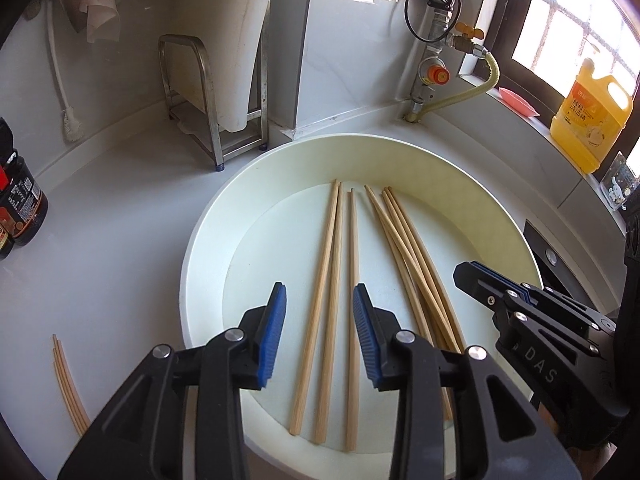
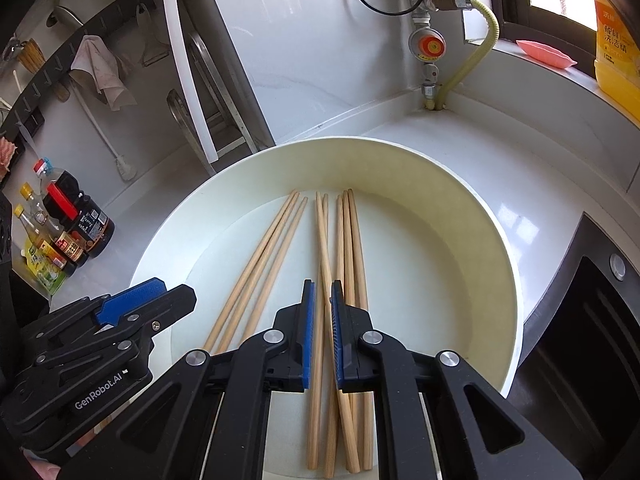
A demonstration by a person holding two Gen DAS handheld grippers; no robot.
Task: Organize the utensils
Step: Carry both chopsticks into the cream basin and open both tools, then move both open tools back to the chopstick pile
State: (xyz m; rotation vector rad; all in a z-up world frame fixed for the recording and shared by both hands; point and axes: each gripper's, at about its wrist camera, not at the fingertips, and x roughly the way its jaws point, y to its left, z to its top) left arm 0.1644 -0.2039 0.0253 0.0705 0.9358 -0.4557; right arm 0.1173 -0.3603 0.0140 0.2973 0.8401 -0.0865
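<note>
Matt wooden chopsticks (image 1: 332,280), glossy basin (image 1: 208,236)

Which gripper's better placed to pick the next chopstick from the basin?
Left, probably. The left gripper stands open over the three separate chopsticks in the basin. The right gripper is nearly shut, empty, over the tangled bunch.

Wooden chopsticks (image 1: 332,280) lie flat in white basin (image 1: 208,240)
</note>
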